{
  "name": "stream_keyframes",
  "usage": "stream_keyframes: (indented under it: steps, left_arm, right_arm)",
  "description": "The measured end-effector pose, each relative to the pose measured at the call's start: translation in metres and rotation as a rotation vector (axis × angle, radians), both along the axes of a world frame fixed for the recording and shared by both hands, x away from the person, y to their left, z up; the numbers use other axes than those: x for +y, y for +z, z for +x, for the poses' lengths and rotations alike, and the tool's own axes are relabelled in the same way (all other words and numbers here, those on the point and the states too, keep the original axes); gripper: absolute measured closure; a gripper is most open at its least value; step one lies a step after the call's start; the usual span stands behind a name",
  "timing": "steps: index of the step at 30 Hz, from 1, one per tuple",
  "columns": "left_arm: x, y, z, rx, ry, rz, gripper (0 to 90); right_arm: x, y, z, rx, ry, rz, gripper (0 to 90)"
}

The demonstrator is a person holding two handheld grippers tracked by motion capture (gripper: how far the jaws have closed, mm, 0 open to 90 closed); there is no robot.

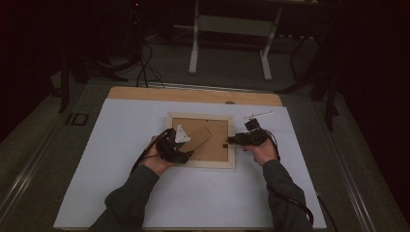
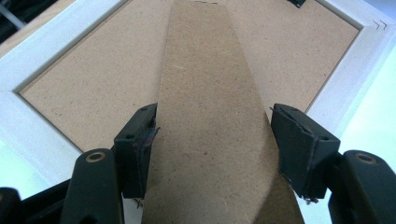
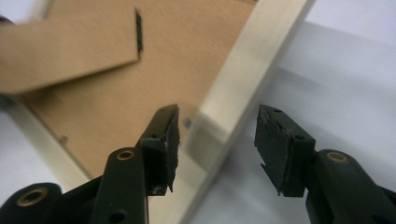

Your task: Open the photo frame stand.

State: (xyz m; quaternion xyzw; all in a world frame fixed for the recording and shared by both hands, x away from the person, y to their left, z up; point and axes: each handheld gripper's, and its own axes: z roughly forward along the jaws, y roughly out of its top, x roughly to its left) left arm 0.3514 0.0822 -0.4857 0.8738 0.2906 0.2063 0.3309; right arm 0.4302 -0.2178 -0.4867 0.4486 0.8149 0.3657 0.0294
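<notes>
The white sheet (image 1: pixel 193 193) covered the table; a picture frame (image 1: pixel 200 163) lay face down at its centre. The left gripper (image 1: pixel 180 151) at the frame's 8 o'clock pinched the stand flap (image 2: pixel 210 116) — the right gripper (image 1: pixel 232 140), at 3 o'clock, straddled the frame's edge, jaws apart.

A white-covered table (image 1: pixel 145 193) carries a face-down picture frame (image 1: pixel 200 163).

White mat (image 1: pixel 193 198) lies bare around the frame (image 1: pixel 200 162) (stand (image 1: pixel 196 139) raised).
</notes>
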Motion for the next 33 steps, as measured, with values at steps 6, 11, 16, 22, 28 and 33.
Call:
stream_keyframes:
  steps: [6,11,16,22,28,33]
  left_arm:
    - [-0.001,0.000,-0.005,-0.038,-0.005,0.009,36.7]
    - [-0.002,0.002,-0.008,-0.053,-0.009,0.020,36.6]
    - [-0.002,0.002,-0.012,-0.079,-0.011,0.023,36.6]
    - [-0.003,0.003,-0.018,-0.119,-0.014,0.023,36.6]
    - [-0.001,0.003,-0.022,-0.145,-0.023,0.005,36.6]
    - [0.000,0.001,-0.022,-0.151,-0.031,-0.002,36.5]
  right_arm:
    - [0.001,-0.001,0.004,0.015,-0.003,-0.003,49.6]
    - [0.003,0.000,0.006,0.016,0.000,-0.010,50.6]
    - [0.000,0.001,0.010,0.032,0.000,0.024,50.2]
    - [0.000,0.002,0.012,0.045,0.018,0.045,50.3]
    - [-0.006,0.000,0.014,0.074,0.033,0.104,52.9]
    - [-0.008,0.000,0.012,0.074,0.030,0.117,55.0]
